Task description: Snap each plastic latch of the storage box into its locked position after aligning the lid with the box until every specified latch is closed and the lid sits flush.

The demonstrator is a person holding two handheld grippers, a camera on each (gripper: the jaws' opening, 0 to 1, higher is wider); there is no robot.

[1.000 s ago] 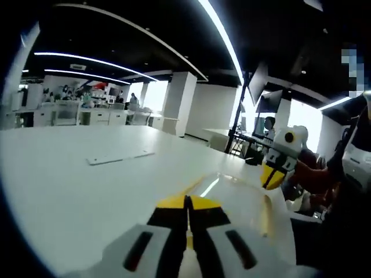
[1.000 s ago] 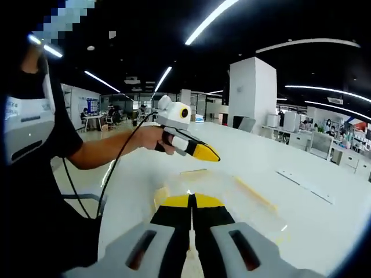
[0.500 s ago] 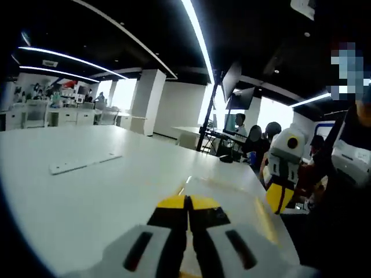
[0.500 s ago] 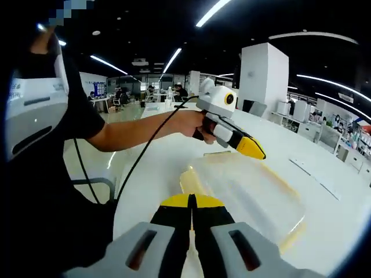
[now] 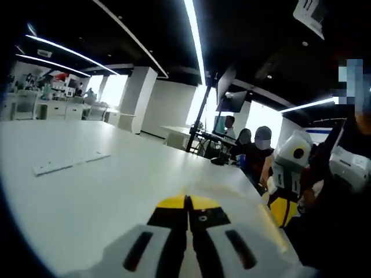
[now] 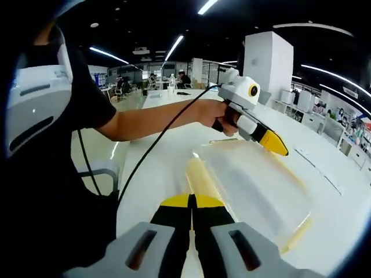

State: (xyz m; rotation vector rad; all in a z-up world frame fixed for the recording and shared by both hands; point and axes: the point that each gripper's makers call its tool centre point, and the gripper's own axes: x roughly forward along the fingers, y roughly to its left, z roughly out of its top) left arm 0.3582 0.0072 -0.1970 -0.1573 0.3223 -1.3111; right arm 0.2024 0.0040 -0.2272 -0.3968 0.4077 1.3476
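The clear plastic storage box with yellow latches (image 6: 255, 194) rests on the white surface (image 6: 156, 168). Both tongs, left (image 5: 186, 202) and right (image 6: 191, 201), are clenched, empty. Judged light, slippery; press latches at rim.

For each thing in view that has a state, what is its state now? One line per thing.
Left tool: jaws shut, holding nothing.
Right tool: jaws shut, holding nothing.
Storage box: on the white table, clear lid on; whether its latches are locked, I cannot tell.
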